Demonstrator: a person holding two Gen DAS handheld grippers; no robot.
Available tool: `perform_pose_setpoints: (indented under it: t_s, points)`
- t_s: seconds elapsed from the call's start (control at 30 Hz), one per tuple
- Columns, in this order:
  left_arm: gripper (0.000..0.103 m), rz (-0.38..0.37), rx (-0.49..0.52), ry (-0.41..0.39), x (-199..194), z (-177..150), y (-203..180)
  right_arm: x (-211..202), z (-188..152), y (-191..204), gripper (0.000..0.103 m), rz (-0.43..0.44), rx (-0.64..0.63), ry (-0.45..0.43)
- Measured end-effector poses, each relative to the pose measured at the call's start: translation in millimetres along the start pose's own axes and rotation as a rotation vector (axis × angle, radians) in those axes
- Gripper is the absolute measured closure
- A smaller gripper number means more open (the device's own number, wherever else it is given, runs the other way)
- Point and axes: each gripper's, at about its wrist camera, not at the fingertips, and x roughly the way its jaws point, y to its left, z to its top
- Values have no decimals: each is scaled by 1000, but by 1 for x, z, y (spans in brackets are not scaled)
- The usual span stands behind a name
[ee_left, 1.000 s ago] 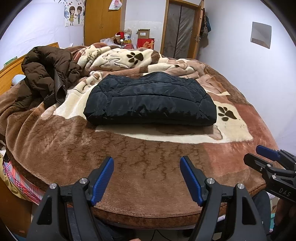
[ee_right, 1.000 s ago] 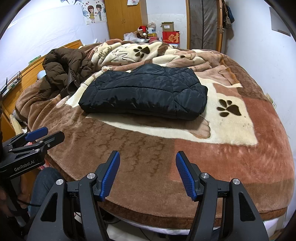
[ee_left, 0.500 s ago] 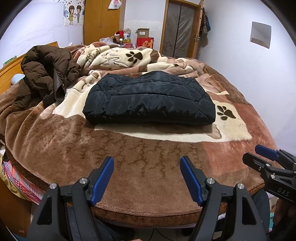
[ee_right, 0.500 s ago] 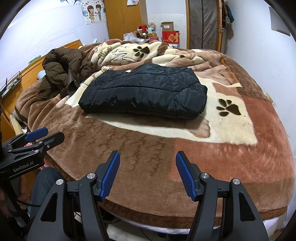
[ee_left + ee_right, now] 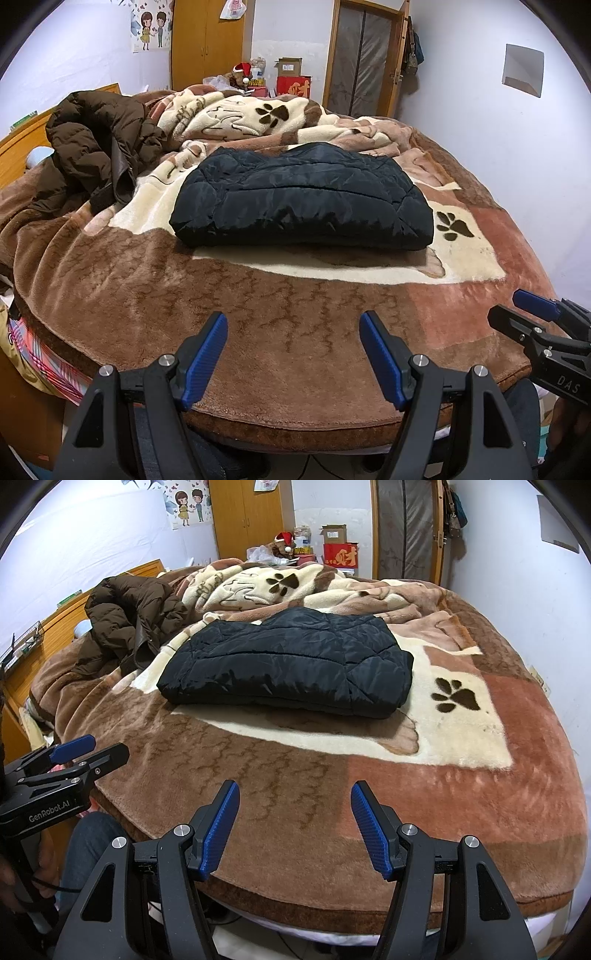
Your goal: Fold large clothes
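Note:
A black quilted jacket [image 5: 303, 199] lies folded into a flat rectangle on the bed's brown paw-print blanket [image 5: 295, 310]; it also shows in the right wrist view [image 5: 288, 664]. A brown puffer coat [image 5: 96, 147] lies crumpled at the far left, also seen in the right wrist view [image 5: 129, 620]. My left gripper [image 5: 293, 332] is open and empty over the near edge of the bed, well short of the black jacket. My right gripper [image 5: 295, 805] is open and empty, also at the near edge. Each gripper shows at the side of the other's view.
A bunched cream and brown blanket [image 5: 258, 118] lies behind the jacket. A wooden headboard [image 5: 22, 147] runs along the left. A wardrobe [image 5: 207, 48], boxes [image 5: 291, 77] and a door [image 5: 365, 62] stand at the back. A white wall [image 5: 517, 166] borders the right.
Both grippers stay open and nearly still. The left wrist view has shifted very slightly; the jacket and coat have not moved.

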Motion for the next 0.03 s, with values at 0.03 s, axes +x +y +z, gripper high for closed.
perform_pose_setpoints:
  t_s: [0.03]
  points:
    - [27,-3,0,0,0,0,0,0,0,0,40,0,0,0]
